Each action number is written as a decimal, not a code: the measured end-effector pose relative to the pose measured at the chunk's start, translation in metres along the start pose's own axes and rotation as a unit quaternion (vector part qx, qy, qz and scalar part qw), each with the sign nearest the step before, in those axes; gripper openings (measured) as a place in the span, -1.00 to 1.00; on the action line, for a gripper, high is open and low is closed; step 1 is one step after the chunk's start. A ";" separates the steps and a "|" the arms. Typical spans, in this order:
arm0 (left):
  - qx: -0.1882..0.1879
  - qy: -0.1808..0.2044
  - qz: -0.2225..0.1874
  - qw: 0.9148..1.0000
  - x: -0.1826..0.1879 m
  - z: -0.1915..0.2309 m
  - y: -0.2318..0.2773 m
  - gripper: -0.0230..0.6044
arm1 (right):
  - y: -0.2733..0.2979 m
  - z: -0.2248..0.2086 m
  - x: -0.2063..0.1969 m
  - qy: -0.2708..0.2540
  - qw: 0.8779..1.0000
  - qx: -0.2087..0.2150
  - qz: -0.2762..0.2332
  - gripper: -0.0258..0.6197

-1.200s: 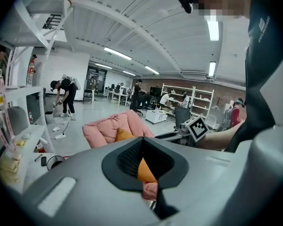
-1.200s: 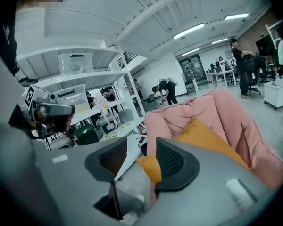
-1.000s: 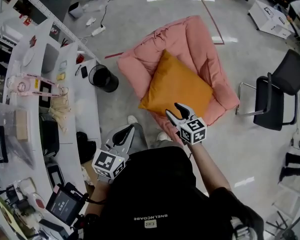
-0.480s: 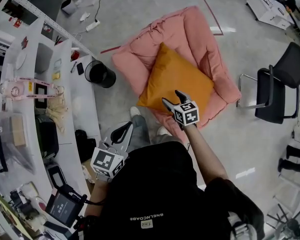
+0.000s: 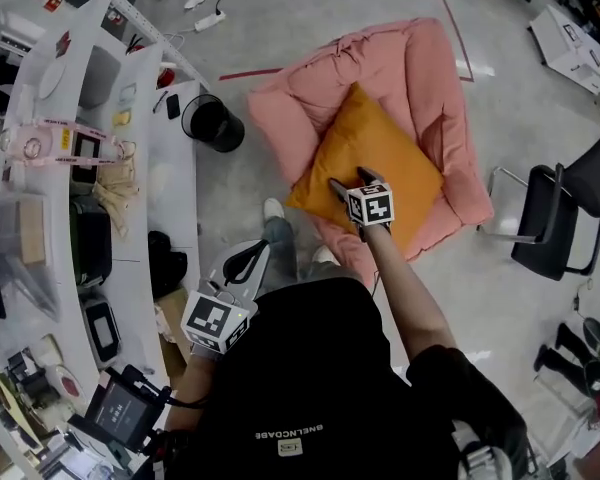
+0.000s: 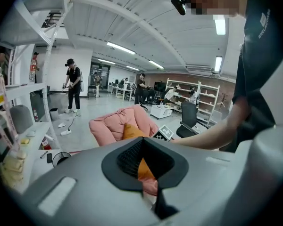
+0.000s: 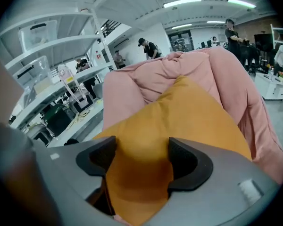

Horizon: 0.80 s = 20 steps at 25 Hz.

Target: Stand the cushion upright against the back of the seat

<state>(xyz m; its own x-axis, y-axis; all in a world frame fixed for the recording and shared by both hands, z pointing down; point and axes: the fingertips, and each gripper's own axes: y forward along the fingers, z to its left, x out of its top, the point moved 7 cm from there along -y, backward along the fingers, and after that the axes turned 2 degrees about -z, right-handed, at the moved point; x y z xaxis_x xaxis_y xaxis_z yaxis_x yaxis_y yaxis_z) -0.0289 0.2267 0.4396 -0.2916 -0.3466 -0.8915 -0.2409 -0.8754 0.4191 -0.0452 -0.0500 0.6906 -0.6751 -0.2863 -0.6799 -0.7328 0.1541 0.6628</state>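
Two grippers: a person is holding one in each hand. The right gripper (image 7: 140, 164) is reaching out over the seat, while the left gripper (image 5: 248, 256) is hanging back near the person's body.
Right jaws: they are standing wide apart and have just been opening. They are clamping nothing, though orange fabric is filling the gap between them.
Cushion: the orange cushion (image 5: 380, 148) is lying on the seat. Its near edge is sitting between the right jaws, and the rest is spreading ahead of them and rising above them.
Seat: the pink seat (image 5: 425, 78) is lying beyond the cushion as seen from the right jaws — its padded back is rising behind the cushion's far corner and curving round to the right of the jaws.
Left jaws: they are resting together, gripping nothing.
Cushion from the left jaws: it is showing well ahead of the closed tips and apart from them, with the right gripper's marker cube (image 5: 372, 206) showing just beside it.
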 end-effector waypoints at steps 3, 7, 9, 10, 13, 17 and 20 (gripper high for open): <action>0.015 -0.009 0.002 1.000 -0.002 0.007 -0.002 -0.89 | 0.015 -0.004 -0.002 0.005 1.000 -0.006 0.016 0.17; 0.026 -0.011 0.014 1.000 -0.002 0.014 -0.002 -0.89 | 0.032 -0.008 -0.002 0.009 0.999 -0.014 0.041 0.12; 0.027 -0.006 0.015 0.999 -0.002 0.014 -0.001 -0.89 | 0.038 -0.011 -0.003 0.016 0.998 -0.015 0.055 0.08; 0.027 -0.007 0.012 1.000 -0.003 0.014 0.000 -0.89 | 0.040 -0.014 -0.003 0.022 0.998 -0.015 0.059 0.05; 0.028 -0.005 0.012 1.000 -0.005 0.016 0.002 -0.89 | 0.046 -0.022 -0.005 0.047 0.997 -0.013 0.064 -0.12; 0.034 -0.006 0.011 0.999 -0.007 0.020 -0.002 -0.89 | 0.044 -0.027 -0.008 0.073 0.995 -0.010 0.065 -0.38; 0.036 -0.010 0.013 0.999 -0.008 0.022 -0.003 -0.89 | 0.040 -0.031 -0.010 0.106 0.993 0.002 0.058 -0.59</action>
<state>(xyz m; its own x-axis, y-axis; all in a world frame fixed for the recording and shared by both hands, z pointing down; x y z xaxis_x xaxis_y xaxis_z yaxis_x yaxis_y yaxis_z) -0.0460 0.2400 0.4496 -0.3171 -0.3616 -0.8768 -0.2981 -0.8396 0.4540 -0.0648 -0.0708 0.7337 -0.7228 -0.4583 -0.5172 -0.6511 0.2008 0.7319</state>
